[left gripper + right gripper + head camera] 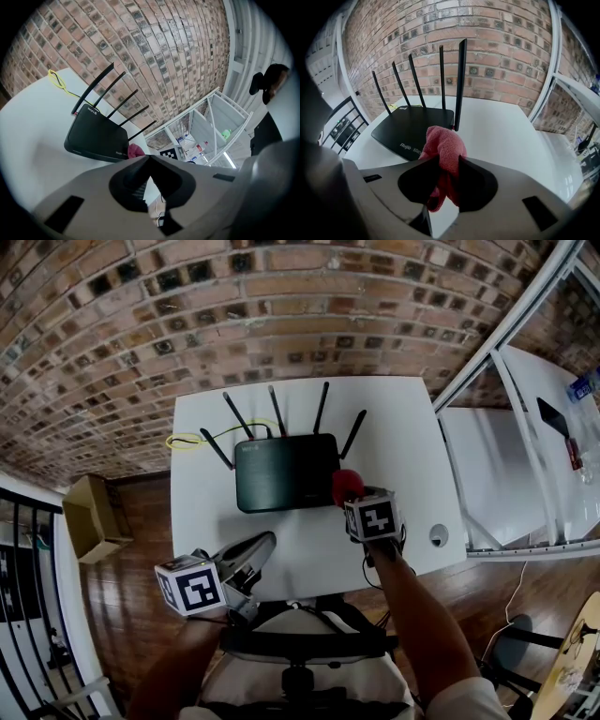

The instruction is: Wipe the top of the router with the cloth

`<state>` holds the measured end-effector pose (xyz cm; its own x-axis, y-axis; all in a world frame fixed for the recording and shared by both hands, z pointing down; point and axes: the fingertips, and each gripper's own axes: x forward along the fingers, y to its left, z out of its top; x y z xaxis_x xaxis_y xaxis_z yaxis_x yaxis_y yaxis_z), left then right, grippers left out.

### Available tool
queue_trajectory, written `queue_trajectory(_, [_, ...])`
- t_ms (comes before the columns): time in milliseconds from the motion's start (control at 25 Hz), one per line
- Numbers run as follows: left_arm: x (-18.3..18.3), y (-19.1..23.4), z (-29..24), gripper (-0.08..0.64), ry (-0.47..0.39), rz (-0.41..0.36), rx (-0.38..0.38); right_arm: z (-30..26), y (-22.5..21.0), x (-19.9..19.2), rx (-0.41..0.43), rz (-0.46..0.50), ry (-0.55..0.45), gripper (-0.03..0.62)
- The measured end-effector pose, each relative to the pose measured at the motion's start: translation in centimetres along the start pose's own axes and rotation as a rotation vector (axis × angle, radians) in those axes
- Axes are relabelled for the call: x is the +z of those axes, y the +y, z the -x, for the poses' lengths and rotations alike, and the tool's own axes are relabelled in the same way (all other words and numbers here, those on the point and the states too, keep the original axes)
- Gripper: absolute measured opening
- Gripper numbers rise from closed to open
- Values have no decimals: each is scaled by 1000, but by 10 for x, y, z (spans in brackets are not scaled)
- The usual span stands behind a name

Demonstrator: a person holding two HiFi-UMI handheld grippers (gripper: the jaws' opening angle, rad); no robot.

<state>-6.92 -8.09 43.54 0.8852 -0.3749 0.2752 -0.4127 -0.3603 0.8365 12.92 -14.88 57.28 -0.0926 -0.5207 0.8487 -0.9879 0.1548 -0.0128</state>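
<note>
Brick wall behind, then a white desk (412,409) with the black router (286,472) at its middle, antennas up. Wiping looks not yet begun — the red cloth (445,145), pinched in the right claw (354,495), sits just off the router's near right corner, not on its top. The left claw (262,545), closed on nothing, hangs well short of the router. A cardboard box (94,517) stands on the floor left of the router — contents unclear.

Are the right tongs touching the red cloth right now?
Touching. The right gripper view shows the right tongs clamped on the red cloth, with the fabric bunched between them and sticking out above.
</note>
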Motion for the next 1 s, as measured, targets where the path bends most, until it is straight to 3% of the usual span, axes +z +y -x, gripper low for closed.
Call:
queue_trajectory(200, [1,-4,0,28,-3,0,6,9,-18,2,-22,-32,-28,135])
queue_trajectory(400, [-1,-8,-2,28,-5,1,4,30,-33,13,-6,-92,-119,135])
queue_trajectory(1000, [-7,-37,-5,28,-37,3,-27,115,-38,40,186,-298,-395,135])
